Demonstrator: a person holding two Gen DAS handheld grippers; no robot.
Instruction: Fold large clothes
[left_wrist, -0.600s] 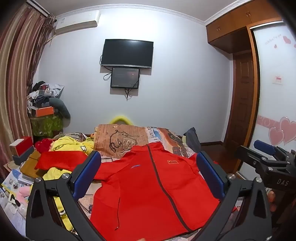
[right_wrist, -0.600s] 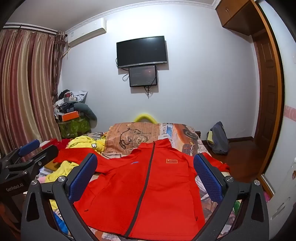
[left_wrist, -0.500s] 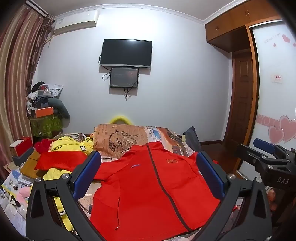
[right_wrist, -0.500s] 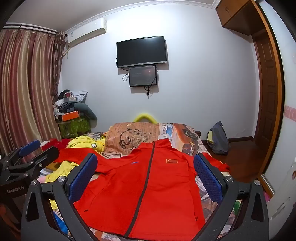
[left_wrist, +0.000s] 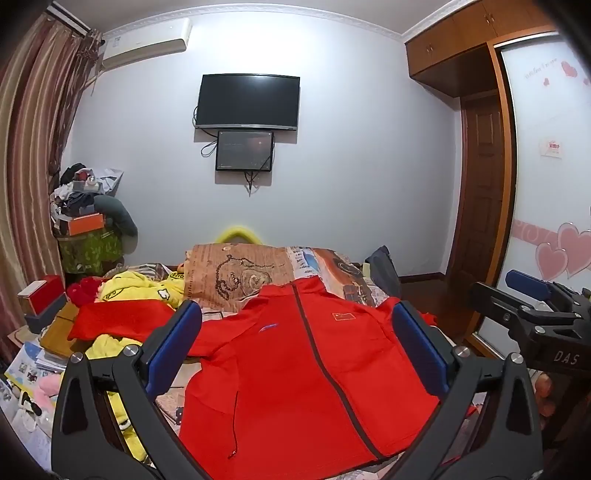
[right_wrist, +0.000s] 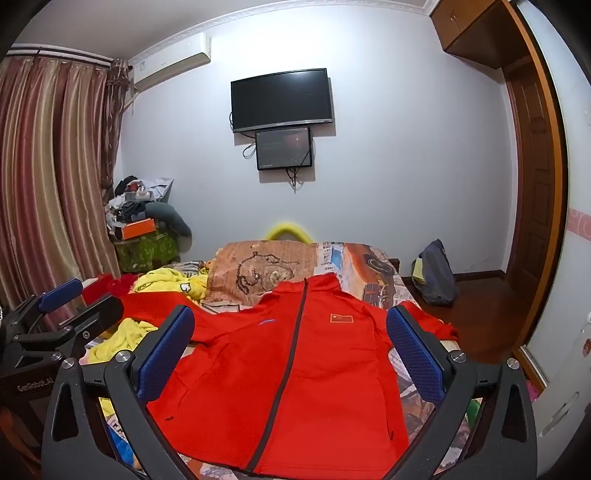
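**Jacket laid flat, no fold made yet**

I am holding both tools above the near end of the bed (left_wrist: 373, 291), and neither is touching cloth. My left gripper (left_wrist: 295, 347) is standing wide open with nothing between its blue pads, and my right gripper (right_wrist: 290, 345) is spread just as wide and is also carrying nothing.

The red jacket (right_wrist: 295, 369) is lying face up on the bed, zipped, collar toward the far wall and hem toward me. Its body is looking smooth. The sleeve (left_wrist: 122, 319) on my left is stretching out sideways over a yellow garment (left_wrist: 147, 290); the other sleeve is trailing off the bed's right edge. As I am judging it, the spreading is done and all the folding is left: both sleeves in, then the body doubled.

The bed is wearing a patterned cover. Clutter is crowding its left side. A TV (right_wrist: 280, 98) is hanging on the pale wall, curtains (right_wrist: 48, 177) are hanging left, a door (right_wrist: 535, 177) is standing right
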